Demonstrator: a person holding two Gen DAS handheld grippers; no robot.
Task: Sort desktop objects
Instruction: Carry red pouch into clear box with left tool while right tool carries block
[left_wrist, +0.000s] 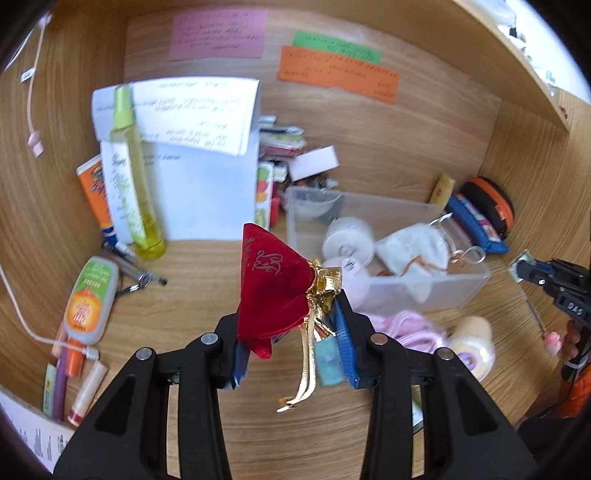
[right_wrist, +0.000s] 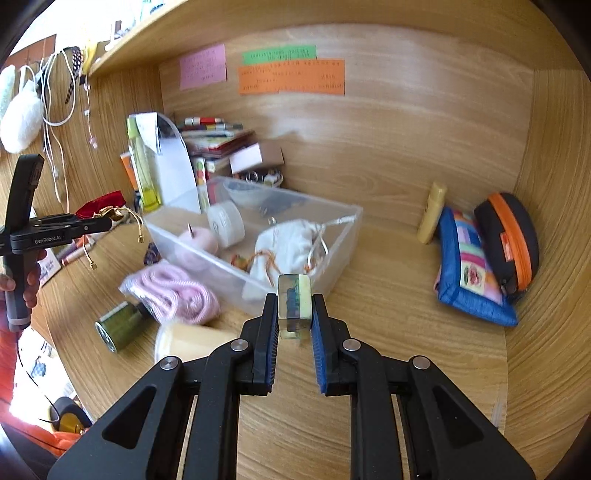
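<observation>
My left gripper is shut on a red velvet pouch with gold ribbon, held above the desk near the clear plastic bin. The pouch also shows in the right wrist view, left of the bin. My right gripper is shut on a small clear resin block with a green inside, just in front of the bin's near corner. The bin holds a white pouch, a white round tin and a pink ball.
Loose on the desk: a pink cord bundle, a green jar, a cream cylinder, a blue patchwork pouch, a black-orange case, a yellow tube. Bottles, pens and papers stand left.
</observation>
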